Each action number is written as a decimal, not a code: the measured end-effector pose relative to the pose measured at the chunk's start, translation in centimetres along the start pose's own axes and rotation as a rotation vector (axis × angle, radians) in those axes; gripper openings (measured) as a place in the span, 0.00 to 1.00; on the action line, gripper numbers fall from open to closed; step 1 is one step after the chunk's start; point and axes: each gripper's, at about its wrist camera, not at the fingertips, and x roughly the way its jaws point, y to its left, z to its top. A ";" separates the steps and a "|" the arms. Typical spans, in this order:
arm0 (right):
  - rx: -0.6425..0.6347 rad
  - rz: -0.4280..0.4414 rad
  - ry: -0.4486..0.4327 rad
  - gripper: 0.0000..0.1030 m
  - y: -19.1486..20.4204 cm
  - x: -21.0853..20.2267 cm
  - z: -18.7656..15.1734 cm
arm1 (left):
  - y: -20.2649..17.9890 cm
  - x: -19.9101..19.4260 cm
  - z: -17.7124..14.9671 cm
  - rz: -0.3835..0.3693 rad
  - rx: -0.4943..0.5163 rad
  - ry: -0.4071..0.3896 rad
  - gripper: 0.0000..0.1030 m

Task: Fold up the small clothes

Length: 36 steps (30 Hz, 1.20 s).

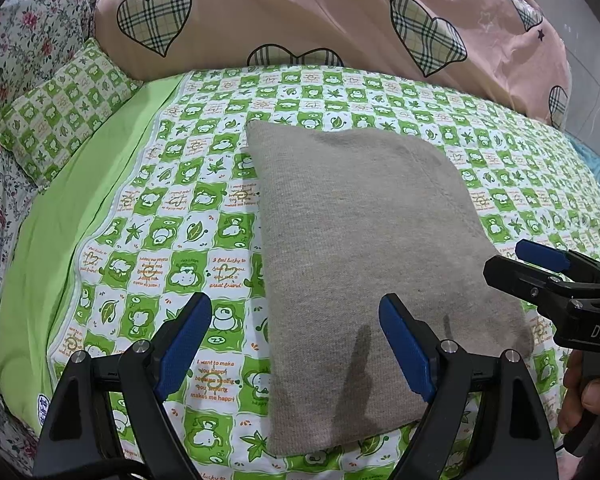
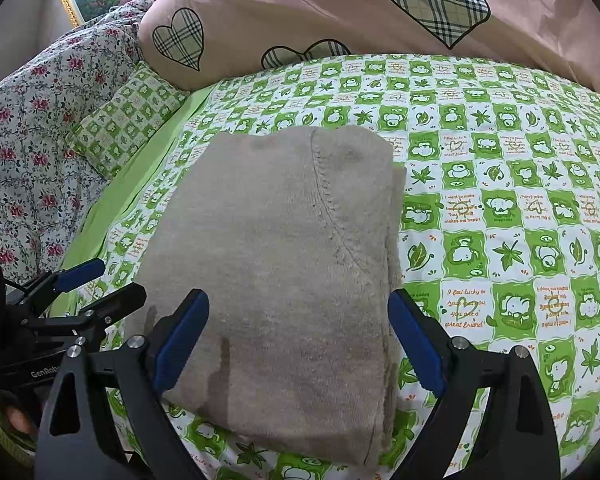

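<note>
Item: beige-grey knit garment (image 2: pixel 284 264), folded to thick rectangular pad, several layers stacked at its right edge.
Location: flat on green-and-white checked cartoon-print bedsheet (image 2: pixel 500 200), near the sheet's front edge; pink heart-print duvet (image 2: pixel 300 8) beyond, well apart.
Texture: fine ribbed knit, matte, slightly fuzzy; curved stitched seam on top face.
Handling (est.): light, soft, limp, no stiffness; layers prob. slide apart if lifted by one corner. Not fragile.
Grip pts (est.): pinch all layers at the near corners, or at the stacked right edge.
Left gripper (image 1: pixel 296 344): blue-padded fingers wide apart, empty, over garment's near-left edge.
Right gripper (image 2: pixel 298 340): fingers spread, empty, straddling garment's near end.
Other: small matching green checked pillow (image 2: pixel 124 120), left of garment; floral quilt (image 2: pixel 32 128) further left.
</note>
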 end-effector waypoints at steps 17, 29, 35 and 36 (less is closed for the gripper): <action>0.001 0.000 -0.004 0.89 0.1 -0.2 0.2 | -0.1 -0.1 0.1 0.002 -0.001 -0.003 0.84; -0.002 0.002 -0.009 0.89 -0.2 -0.3 0.6 | -0.1 0.0 0.5 0.000 -0.002 0.000 0.84; -0.003 0.003 -0.008 0.89 -0.2 -0.3 0.7 | -0.2 0.1 0.6 -0.002 -0.001 -0.001 0.84; -0.003 0.002 -0.008 0.89 -0.2 -0.3 0.6 | -0.2 0.2 0.7 -0.003 0.001 -0.001 0.84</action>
